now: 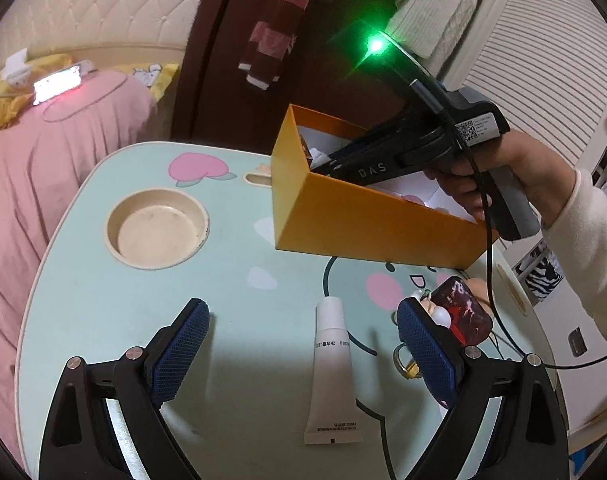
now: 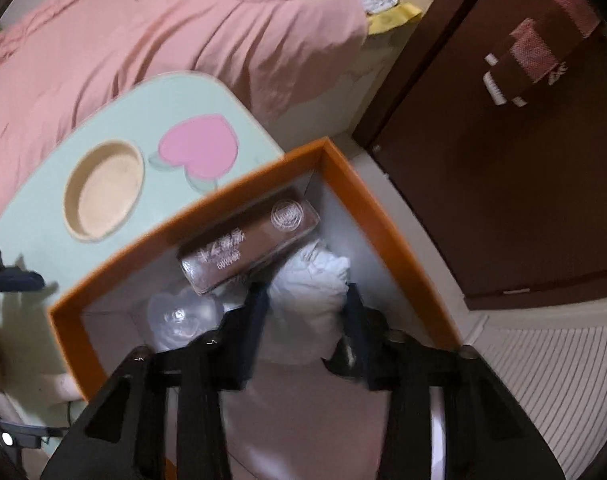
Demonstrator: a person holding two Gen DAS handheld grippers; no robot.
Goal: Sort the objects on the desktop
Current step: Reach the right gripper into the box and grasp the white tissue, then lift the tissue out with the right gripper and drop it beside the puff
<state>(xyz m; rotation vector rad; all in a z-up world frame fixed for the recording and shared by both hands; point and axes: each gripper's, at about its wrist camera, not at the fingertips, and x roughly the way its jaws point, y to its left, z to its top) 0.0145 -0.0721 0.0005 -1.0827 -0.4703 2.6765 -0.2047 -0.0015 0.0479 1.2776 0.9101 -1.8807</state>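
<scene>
Pink bedspread [image 1: 43, 168] left; lit phone [image 1: 57, 84] on it, upper left. Striped scarf [image 1: 275, 40] on brown door [image 1: 207, 92], top centre. Shutter [image 1: 543, 80] right.

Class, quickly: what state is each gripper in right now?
Left gripper: open, holding nothing, over the white tube.
Right gripper: closed on a white crumpled wad inside the orange box.

Dim indoor light, fisheye-bent edges, green lamp glare; the right wrist view seems motion-blurred.
</scene>
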